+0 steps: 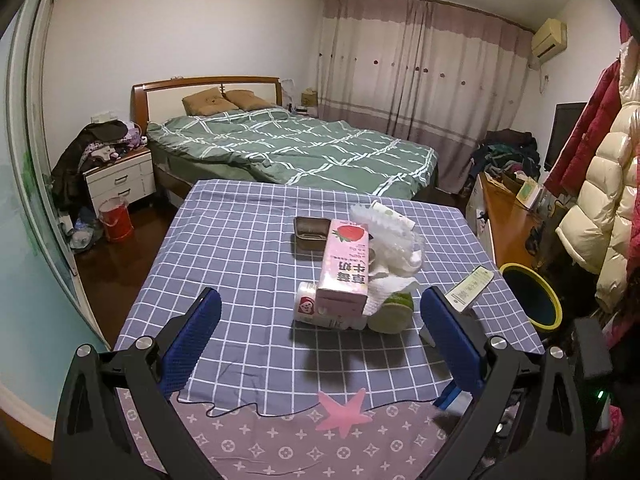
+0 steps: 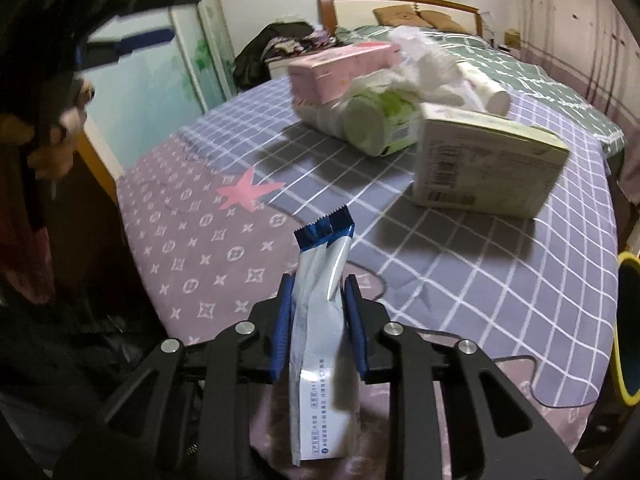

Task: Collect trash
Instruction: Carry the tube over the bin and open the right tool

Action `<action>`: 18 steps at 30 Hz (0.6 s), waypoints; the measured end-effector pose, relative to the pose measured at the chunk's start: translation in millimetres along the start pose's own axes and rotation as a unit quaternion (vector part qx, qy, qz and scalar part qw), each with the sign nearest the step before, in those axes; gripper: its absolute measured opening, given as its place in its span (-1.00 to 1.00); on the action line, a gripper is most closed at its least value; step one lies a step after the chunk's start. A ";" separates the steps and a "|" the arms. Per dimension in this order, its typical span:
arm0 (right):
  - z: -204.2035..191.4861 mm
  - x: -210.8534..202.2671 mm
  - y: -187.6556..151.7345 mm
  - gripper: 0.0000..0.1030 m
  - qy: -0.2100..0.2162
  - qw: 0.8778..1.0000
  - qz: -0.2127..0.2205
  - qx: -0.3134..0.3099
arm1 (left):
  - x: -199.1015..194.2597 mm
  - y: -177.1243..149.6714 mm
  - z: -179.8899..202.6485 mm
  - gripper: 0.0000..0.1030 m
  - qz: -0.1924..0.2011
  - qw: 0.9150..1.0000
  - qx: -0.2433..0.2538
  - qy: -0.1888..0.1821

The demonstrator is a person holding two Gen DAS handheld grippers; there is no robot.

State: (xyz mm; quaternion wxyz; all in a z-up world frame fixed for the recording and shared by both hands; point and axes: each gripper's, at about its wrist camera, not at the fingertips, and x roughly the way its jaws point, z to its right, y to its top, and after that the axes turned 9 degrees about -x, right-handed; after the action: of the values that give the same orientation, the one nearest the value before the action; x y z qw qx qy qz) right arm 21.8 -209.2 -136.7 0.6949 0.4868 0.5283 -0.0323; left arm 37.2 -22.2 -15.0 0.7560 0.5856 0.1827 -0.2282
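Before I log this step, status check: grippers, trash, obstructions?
Left gripper open, empty. Right gripper shut on silver sachet. Pink milk carton pile waiting. Nothing blocking.

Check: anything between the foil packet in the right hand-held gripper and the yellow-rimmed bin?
Nothing visible. The right hand-held gripper holds the foil packet; only bare tablecloth lies toward the bin at the table's right edge.

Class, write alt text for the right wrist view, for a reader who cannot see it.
The right gripper is shut on a silver and blue wrapper above a checked tablecloth. Beyond lie a pink carton, crumpled tissue and a pale box.
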 end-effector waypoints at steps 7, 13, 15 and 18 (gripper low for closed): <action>48.8 -30.2 -7.0 -0.51 -0.046 0.996 0.039 0.068 | 13.1 -5.9 8.0 0.90 -0.015 1.000 0.007 -0.006; 124.3 -65.8 -28.0 -0.51 -0.128 0.975 0.063 0.168 | 29.5 -10.9 18.0 0.90 -0.034 0.999 0.013 -0.012; 155.9 -77.4 -39.6 -0.51 -0.162 0.962 0.067 0.209 | 33.3 -11.8 20.6 0.90 -0.037 0.999 0.015 -0.013; 204.7 -89.3 -59.9 -0.51 -0.208 0.939 0.064 0.268 | 39.6 -12.6 26.1 0.90 -0.043 0.999 0.018 -0.015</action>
State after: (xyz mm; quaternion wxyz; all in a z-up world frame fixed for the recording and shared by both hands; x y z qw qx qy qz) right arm 92.9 -428.0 -113.3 0.6339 0.6702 0.3115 -0.2281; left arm 63.2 -55.4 -40.1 0.7373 0.5873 0.1926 -0.2726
